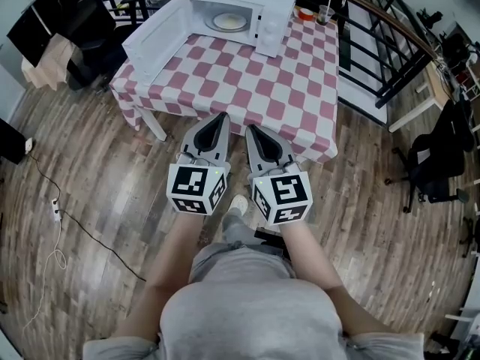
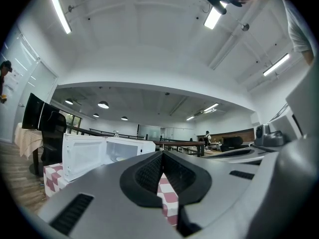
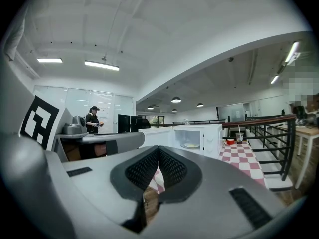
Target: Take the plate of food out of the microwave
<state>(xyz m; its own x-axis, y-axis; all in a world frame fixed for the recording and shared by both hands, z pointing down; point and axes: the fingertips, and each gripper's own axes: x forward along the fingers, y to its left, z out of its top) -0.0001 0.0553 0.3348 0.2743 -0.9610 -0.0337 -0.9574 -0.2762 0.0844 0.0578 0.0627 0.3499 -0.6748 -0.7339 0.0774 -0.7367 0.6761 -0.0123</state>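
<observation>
A white microwave [image 1: 247, 10] stands at the far end of a table with a red-and-white checked cloth [image 1: 247, 88]. Its door [image 1: 154, 32] hangs open to the left. Inside sits a pale plate of food [image 1: 229, 22], also visible in the right gripper view as the plate [image 3: 191, 145]. My left gripper [image 1: 223, 115] and right gripper [image 1: 249, 127] are side by side over the table's near edge, well short of the microwave. Both point toward it, shut and empty. The left gripper [image 2: 162, 153] sees the open door [image 2: 82, 156]; the right gripper [image 3: 159, 149] faces the microwave [image 3: 199, 136].
A red bowl [image 1: 305, 13] and a clear cup with a straw [image 1: 325, 13] stand on the table right of the microwave. A black railing [image 1: 390, 43] runs behind and to the right. A black office chair [image 1: 435, 156] is at right, and a cable [image 1: 56, 212] lies on the wooden floor at left.
</observation>
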